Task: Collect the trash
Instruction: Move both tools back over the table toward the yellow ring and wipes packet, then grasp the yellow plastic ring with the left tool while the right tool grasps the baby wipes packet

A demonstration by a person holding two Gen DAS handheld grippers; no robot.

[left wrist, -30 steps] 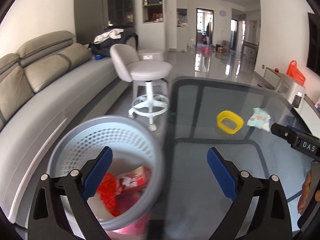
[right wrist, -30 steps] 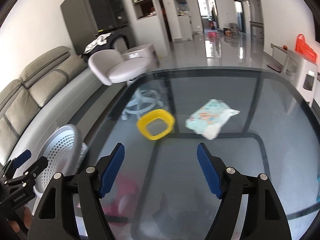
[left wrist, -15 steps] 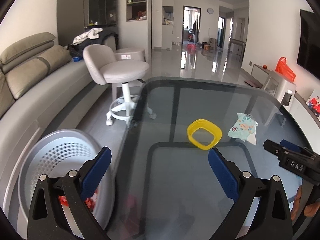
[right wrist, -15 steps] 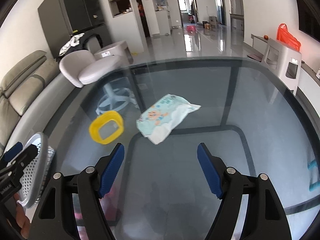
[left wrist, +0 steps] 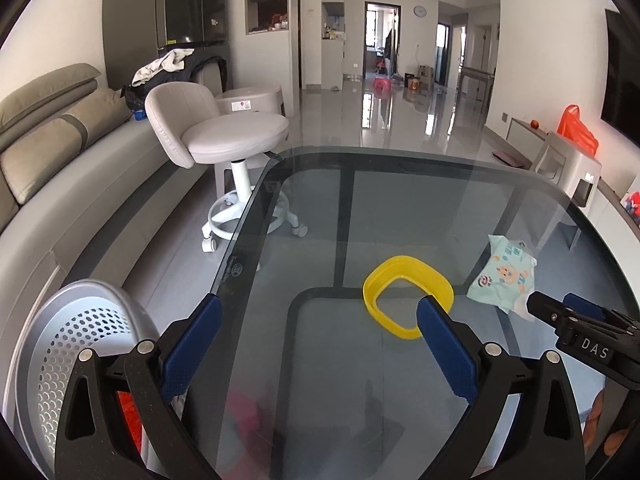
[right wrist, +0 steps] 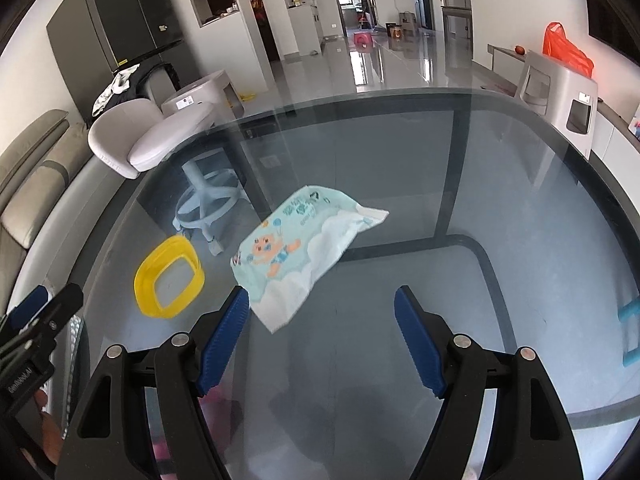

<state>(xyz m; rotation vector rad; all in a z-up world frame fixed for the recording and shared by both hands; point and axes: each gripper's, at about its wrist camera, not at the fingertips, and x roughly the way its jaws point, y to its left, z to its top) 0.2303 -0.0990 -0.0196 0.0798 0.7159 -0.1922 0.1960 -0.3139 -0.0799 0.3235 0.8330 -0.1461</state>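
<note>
A pale wipes packet (right wrist: 298,250) with a cartoon print lies on the glass table (right wrist: 500,184), just beyond my open right gripper (right wrist: 322,312) and nearer its left finger. A yellow plastic ring (right wrist: 168,278) rests to the packet's left. In the left wrist view the yellow ring (left wrist: 406,294) sits just past the right finger of my open left gripper (left wrist: 318,320), with the packet (left wrist: 506,278) further right. A grey perforated trash basket (left wrist: 70,356) holding red scraps stands off the table's left edge, behind the left finger. Nothing is between either pair of jaws.
A grey swivel stool (left wrist: 230,136) stands beyond the table's far left corner, a grey sofa (left wrist: 44,152) along the left wall. A white cabinet (right wrist: 560,92) with an orange bag is at the far right. A light blue object (right wrist: 630,328) lies at the table's right edge.
Both grippers have swung right, away from the basket and over the glass. The ring now sits by the left gripper's right finger; the packet has come close to the right gripper. Jaws unchanged.
</note>
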